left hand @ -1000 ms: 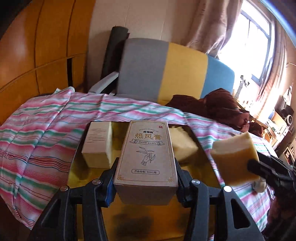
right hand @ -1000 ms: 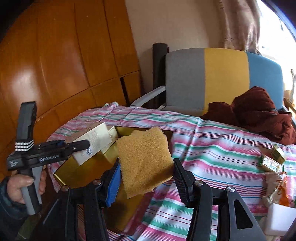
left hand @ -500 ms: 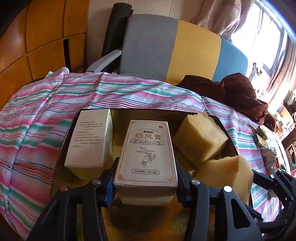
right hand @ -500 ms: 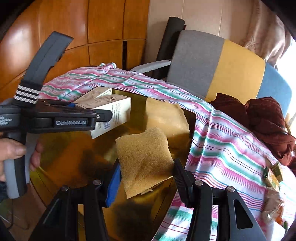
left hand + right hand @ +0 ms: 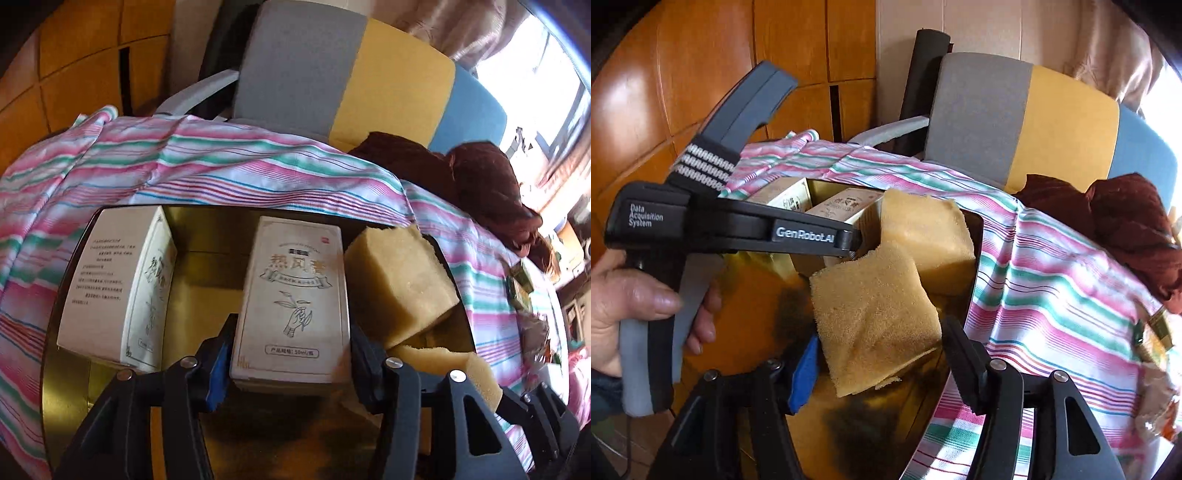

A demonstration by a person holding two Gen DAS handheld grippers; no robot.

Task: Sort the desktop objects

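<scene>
left gripper (image 5: 851, 240): black body, grey handle at 9 o'clock, white print "GenRobot.AI", striped band | right gripper (image 5: 879, 350): black fingers, blue pad, silver screws | hand (image 5: 631, 317): dark sleeve cuff at 8 o'clock

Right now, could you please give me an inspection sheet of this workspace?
Surface: striped cloth under a gold tray.
Job's things: two boxes, one held, one lying in the tray; two sponges, one held, one in the tray.
Clutter: small packets on the cloth.
Grippers: left gripper shut on the box; right gripper shut on the sponge.
Cables: nothing seen.
Surroundings: chair, brown garment, wood panels.
</scene>
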